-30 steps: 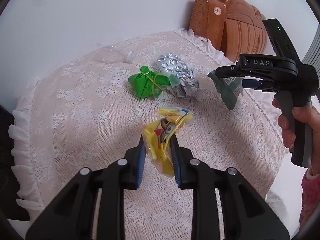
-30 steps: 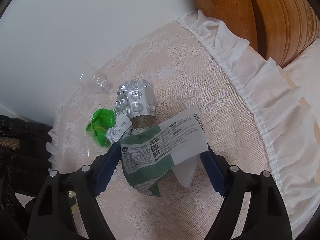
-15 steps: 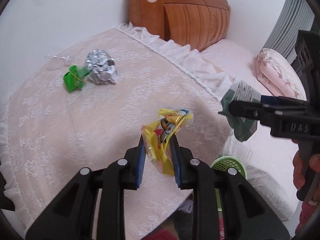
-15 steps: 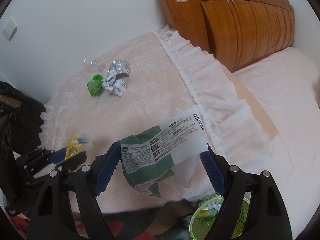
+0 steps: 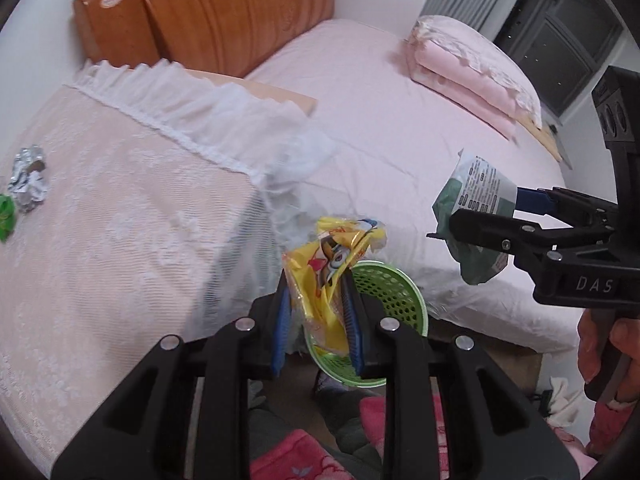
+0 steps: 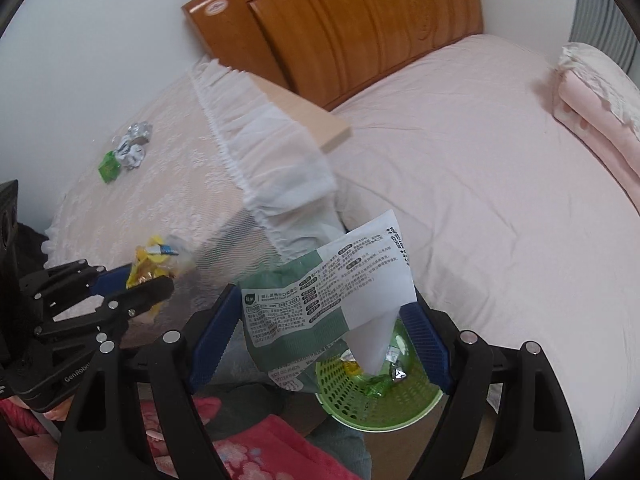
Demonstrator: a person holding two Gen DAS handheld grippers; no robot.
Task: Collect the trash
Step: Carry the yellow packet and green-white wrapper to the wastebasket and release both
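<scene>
Two pieces of trash are in hand and close to the bin, so I judge the task partly done, with more to fetch afterwards. The left hand-held gripper (image 5: 316, 320) is clamped nearly closed on a crumpled yellow snack wrapper (image 5: 332, 256), whose long axis runs roughly upright in the left wrist view, its free end fanning toward 12 o'clock above the jaws. The right hand-held gripper (image 6: 320, 336) stands fairly wide, its pads pressing the two side edges of a green-and-white wipes packet (image 6: 324, 296); the packet's long axis lies across the jaws, from about 8 to 2 o'clock, with the white printed end uppermost and a white flap hanging down toward 6 o'clock. Directly beneath both sits the green perforated waste basket (image 6: 384, 412) on the floor beside the bed (image 6: 480, 180), already holding a few small wrappers. Neither piece has been dropped yet. Left on the lace-covered counter (image 6: 168, 184), at about 10 o'clock in the right wrist view, are a crumpled foil blister sheet (image 6: 134, 148) and, touching it, a small green wrapper (image 6: 109, 169).
</scene>
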